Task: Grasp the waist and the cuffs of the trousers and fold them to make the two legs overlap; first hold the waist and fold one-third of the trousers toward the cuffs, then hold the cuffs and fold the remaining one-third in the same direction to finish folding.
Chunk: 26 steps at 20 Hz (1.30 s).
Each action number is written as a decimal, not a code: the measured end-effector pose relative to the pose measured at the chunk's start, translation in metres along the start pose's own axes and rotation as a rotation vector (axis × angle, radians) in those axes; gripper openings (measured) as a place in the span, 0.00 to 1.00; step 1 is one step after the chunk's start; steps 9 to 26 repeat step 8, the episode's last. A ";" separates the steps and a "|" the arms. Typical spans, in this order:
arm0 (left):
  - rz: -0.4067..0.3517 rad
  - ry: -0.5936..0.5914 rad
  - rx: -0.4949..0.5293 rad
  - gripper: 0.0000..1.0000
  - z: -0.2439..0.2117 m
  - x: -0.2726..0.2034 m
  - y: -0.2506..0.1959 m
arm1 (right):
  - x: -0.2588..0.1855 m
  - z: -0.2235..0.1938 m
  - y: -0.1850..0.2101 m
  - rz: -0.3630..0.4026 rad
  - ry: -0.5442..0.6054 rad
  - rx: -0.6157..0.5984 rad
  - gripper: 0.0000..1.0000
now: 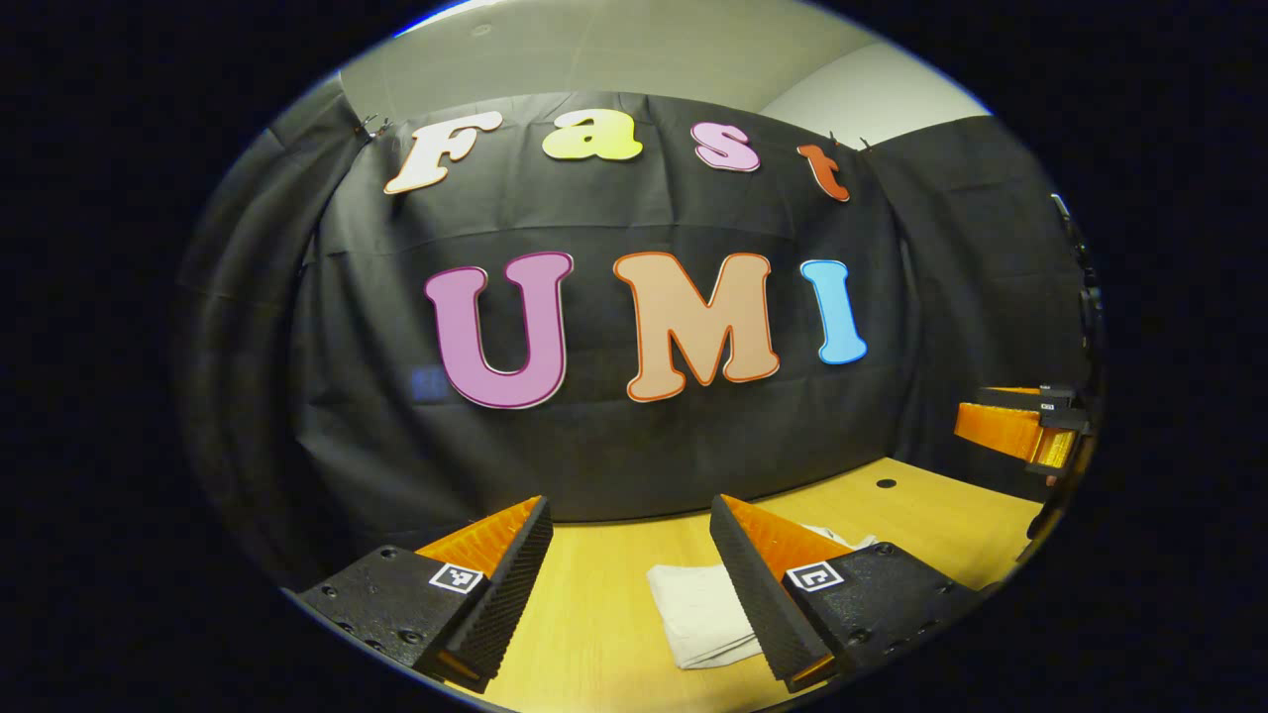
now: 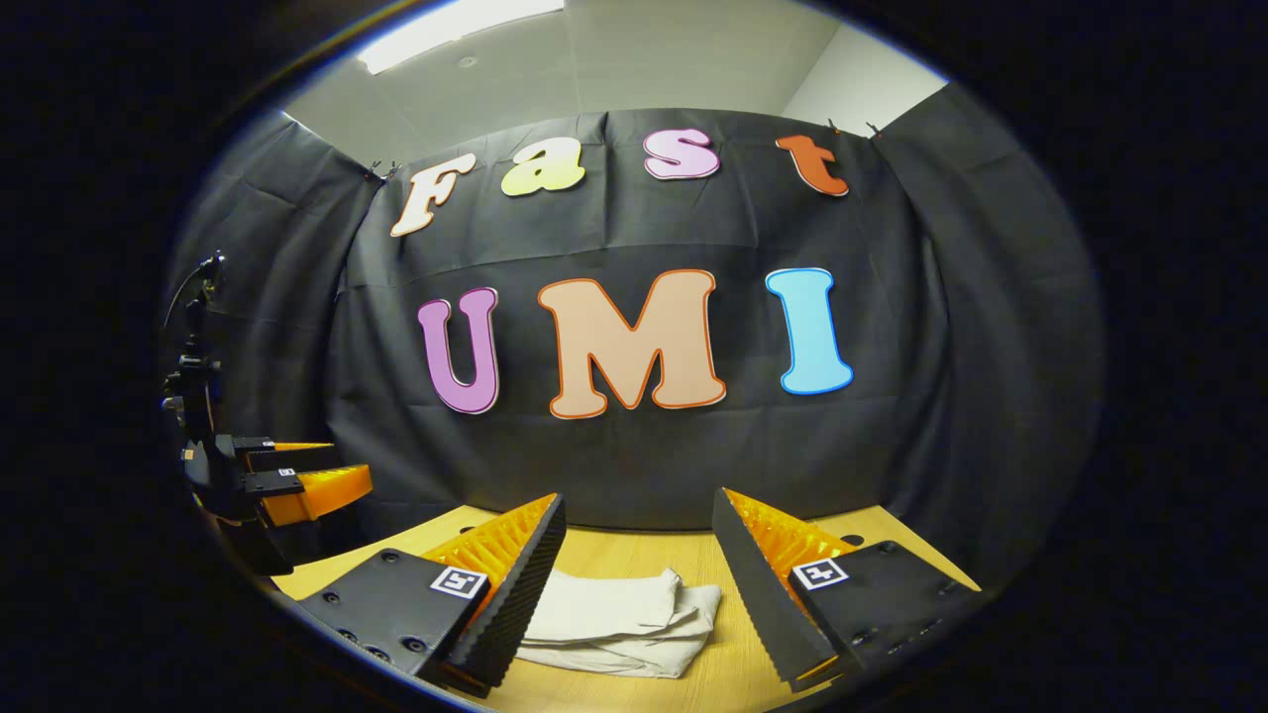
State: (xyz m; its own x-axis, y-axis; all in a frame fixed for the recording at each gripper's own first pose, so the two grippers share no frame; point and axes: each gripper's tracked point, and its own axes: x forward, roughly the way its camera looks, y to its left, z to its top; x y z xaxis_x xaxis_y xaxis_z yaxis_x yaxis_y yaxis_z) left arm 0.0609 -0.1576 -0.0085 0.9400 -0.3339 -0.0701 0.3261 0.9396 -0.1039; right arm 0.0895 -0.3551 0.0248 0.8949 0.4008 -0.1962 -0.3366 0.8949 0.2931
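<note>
The pale cream trousers (image 1: 701, 609) lie as a compact folded bundle on the wooden table (image 1: 594, 614). In the left gripper view they rest just below and between my fingers, partly behind the right one. My left gripper (image 1: 630, 555) hangs open above the table with nothing between its fingers. The right gripper view shows the same bundle (image 2: 619, 614), its layered edges facing me, low between the fingers. My right gripper (image 2: 639, 550) is open too, raised over the cloth. Each gripper appears at the edge of the other's view: the right one (image 1: 1035, 428), the left one (image 2: 287, 485).
The booth's black cloth wall (image 2: 634, 456) closes off the back and sides close behind the table. A small dark hole (image 1: 886, 484) sits in the tabletop toward the far right. Bare wood (image 2: 733, 663) surrounds the bundle.
</note>
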 end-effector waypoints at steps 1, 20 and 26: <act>0.010 -0.003 0.007 0.96 0.001 -0.002 0.004 | -0.004 0.003 0.002 -0.001 -0.008 -0.004 0.96; 0.033 0.017 -0.009 0.94 -0.006 -0.011 0.016 | -0.012 0.007 0.000 -0.044 -0.020 -0.021 0.96; 0.033 0.017 -0.009 0.94 -0.006 -0.011 0.016 | -0.012 0.007 0.000 -0.044 -0.020 -0.021 0.96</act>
